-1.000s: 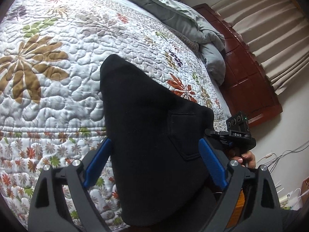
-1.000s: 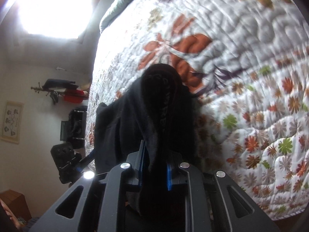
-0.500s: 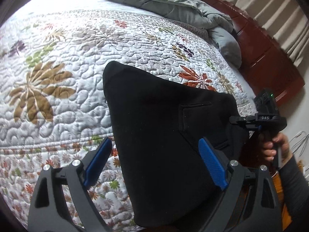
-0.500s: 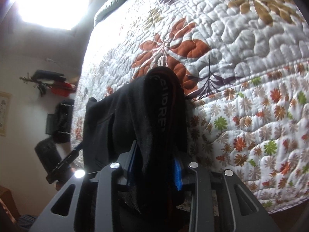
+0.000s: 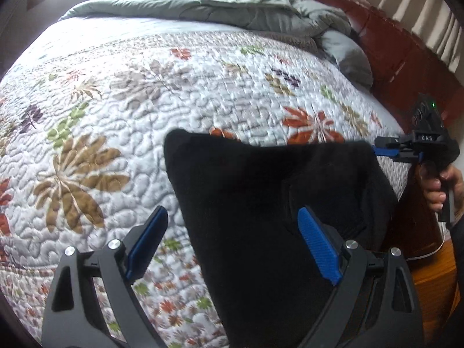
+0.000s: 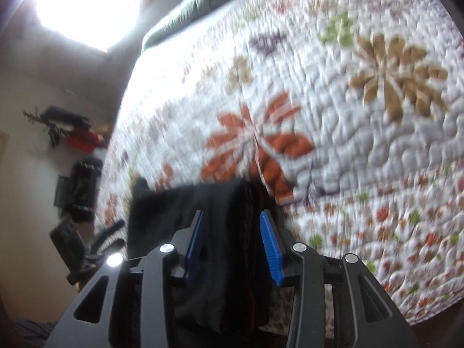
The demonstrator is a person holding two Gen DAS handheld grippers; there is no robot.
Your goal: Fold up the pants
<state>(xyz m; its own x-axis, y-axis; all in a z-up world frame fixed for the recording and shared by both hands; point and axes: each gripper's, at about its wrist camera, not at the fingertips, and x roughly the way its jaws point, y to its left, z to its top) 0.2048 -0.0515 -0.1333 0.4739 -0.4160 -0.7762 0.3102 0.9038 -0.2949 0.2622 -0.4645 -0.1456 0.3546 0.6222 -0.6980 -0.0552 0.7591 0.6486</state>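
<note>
The black pants point(image 5: 261, 203) lie folded over the near edge of the quilted bed, a back pocket facing up. My left gripper point(image 5: 232, 249) hovers just above them, open wide and empty. My right gripper point(image 6: 232, 237) stands at the pants' waistband end point(image 6: 229, 232); its blue pads are spread a little, with the bunched black cloth between them, and the grip looks loosened. The right gripper also shows in the left wrist view point(image 5: 385, 150), at the pants' right corner.
The floral quilt point(image 5: 145, 101) covers the bed. A rumpled grey duvet point(image 5: 246, 8) lies at the far end. A dark red wooden bed frame point(image 5: 391, 49) and curtains stand at the right. A bright window point(image 6: 78, 3) and dark wall items are at the left.
The right gripper's pads have spread apart from their tight hold on the waistband. The pants have been drawn flatter and further onto the bed. The left gripper stays open above them.
</note>
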